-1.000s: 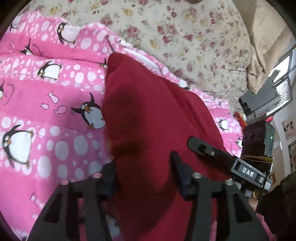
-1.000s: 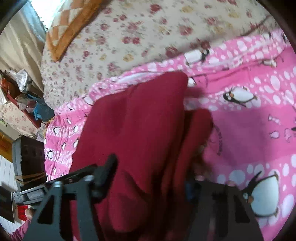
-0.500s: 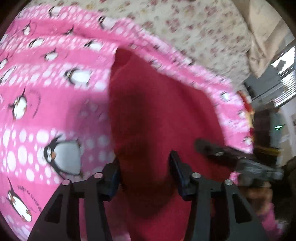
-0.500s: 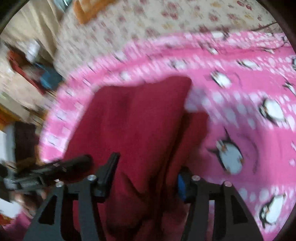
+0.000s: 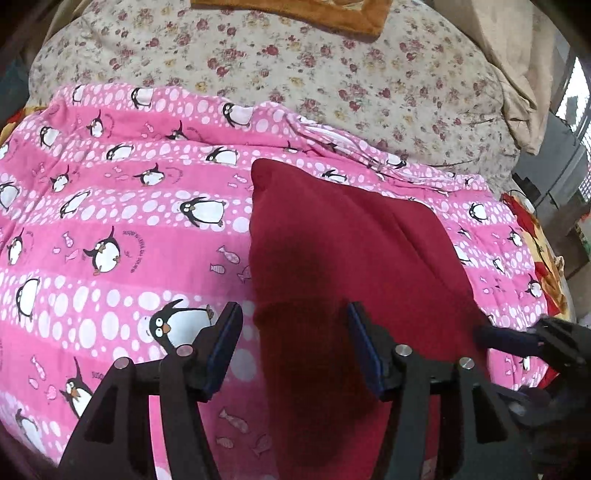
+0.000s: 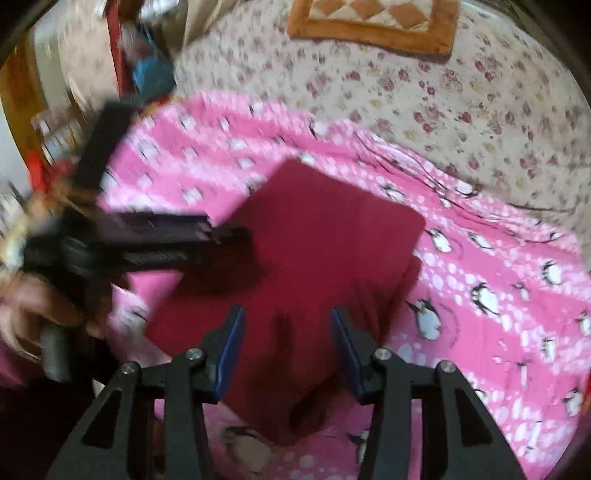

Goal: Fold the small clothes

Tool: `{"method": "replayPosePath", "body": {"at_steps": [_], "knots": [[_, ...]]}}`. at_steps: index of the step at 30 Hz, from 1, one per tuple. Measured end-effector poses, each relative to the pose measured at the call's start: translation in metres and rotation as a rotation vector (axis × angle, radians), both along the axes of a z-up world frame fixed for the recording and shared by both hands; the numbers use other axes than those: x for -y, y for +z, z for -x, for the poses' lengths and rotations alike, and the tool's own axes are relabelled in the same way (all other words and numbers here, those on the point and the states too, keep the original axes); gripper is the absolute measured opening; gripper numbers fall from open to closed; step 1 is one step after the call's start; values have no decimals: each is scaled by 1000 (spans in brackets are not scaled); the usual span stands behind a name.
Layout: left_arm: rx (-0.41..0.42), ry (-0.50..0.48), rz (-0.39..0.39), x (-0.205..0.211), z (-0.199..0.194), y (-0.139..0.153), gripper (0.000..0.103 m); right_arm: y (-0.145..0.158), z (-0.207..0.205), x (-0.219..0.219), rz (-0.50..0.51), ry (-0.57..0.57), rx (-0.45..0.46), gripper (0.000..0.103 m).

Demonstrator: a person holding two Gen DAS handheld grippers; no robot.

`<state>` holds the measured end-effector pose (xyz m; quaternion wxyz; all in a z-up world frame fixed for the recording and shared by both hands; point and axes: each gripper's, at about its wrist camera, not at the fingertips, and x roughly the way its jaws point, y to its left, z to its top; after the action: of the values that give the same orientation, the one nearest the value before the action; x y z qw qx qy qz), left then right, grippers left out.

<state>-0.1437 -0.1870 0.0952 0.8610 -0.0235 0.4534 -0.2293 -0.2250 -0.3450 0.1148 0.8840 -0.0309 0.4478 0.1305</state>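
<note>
A dark red garment (image 5: 332, 258) lies folded flat on a pink penguin-print blanket (image 5: 110, 229); it also shows in the right wrist view (image 6: 317, 251). My left gripper (image 5: 293, 339) is open and empty, its fingers standing over the garment's near left edge. My right gripper (image 6: 286, 343) is open and empty above the garment's near end. The right gripper's finger shows at the right edge of the left wrist view (image 5: 517, 338). The left gripper shows blurred at the left of the right wrist view (image 6: 166, 240).
A floral bedspread (image 5: 332, 74) lies beyond the blanket, with an orange quilted cushion (image 6: 373, 22) at the back. Furniture and clutter stand off the bed's edges at the far left (image 6: 55, 110) and far right (image 5: 554, 166).
Both grippers have opened, let go of the red garment and pulled back. The garment now lies flat on the blanket.
</note>
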Motion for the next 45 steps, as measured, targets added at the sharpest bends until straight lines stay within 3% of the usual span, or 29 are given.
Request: {"method": "replayPosePath", "body": {"at_steps": [1,3,7,9,13,16,22,33,45], "knots": [[15,4,-3,-1,2,-1,38,-9,0,2,32,-20,-16,37],[30,-4,-7,3,3,-3,38,-33,-5,13,26,-67,-76,31],[75,-17,-55,7,8,-1,38,-37,8,21,-31,-86,-55,31],[99,-22,-89,11,10,1,38,-29,11,20,-52,-98,-42,36],[157,-22,-153,16,18,6,38,-8,22,19,-122,-154,19,57],[188,-21,-184,19,23,8,38,2,21,16,-95,-227,65,67],[264,24,-223,16,31,14,38,1,11,20,-29,-338,82,71],[224,73,-206,8,21,10,38,-9,-5,23,-24,-399,70,76],[241,96,-200,6,19,10,38,-10,-17,16,-43,-411,80,82]]}}
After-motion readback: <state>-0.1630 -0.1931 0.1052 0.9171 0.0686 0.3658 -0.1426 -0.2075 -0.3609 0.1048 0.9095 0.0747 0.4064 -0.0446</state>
